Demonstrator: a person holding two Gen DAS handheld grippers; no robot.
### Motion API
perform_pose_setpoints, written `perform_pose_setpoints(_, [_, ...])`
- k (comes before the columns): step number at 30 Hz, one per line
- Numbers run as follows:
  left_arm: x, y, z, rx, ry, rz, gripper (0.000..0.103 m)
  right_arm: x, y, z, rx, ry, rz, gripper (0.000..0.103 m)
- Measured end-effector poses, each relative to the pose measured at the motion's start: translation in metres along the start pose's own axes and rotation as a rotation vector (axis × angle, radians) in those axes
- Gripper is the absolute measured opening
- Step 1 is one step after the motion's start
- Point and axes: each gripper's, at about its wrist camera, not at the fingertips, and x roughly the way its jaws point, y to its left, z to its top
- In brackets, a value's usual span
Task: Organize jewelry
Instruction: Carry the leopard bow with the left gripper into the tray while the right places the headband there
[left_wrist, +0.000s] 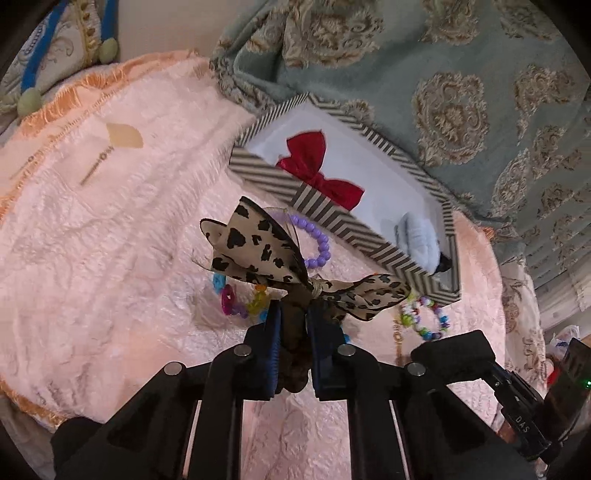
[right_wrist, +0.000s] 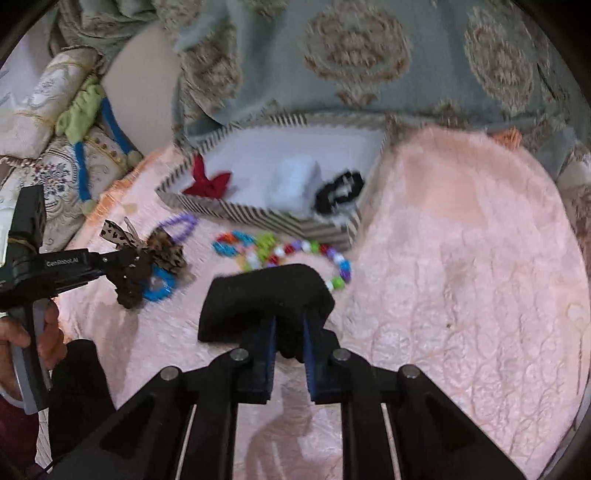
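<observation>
Left hand-held gripper (left_wrist: 293, 314) is clenched on the leopard-print bow (left_wrist: 295, 266), lifted near the striped box (left_wrist: 332, 218). The box lies ahead and rightward. Right hand-held gripper (right_wrist: 288, 332) clamps a black item (right_wrist: 264, 295).

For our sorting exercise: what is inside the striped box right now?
Inside the striped box lie a red bow, a pale blue fluffy item and a black hair clip on its white floor. Whatever lies beneath the fluffy item is covered.
</observation>
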Motion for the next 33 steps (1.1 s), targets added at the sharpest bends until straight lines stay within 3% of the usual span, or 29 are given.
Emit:
perform_pose_setpoints(11, [-0.045, -0.019, 0.011, 0.051, -0.083, -0.023, 0.0, -0.039, 0.018, 0.021, -0.003, -0.093, 0.057, 0.011])
perform_pose_setpoints(33, [-0.03, -0.059, 0.054, 0.142, -0.108, 0.016, 0.0, -0.04, 0.002, 0.063, 0.033, -0.151, 0.014, 0.011])
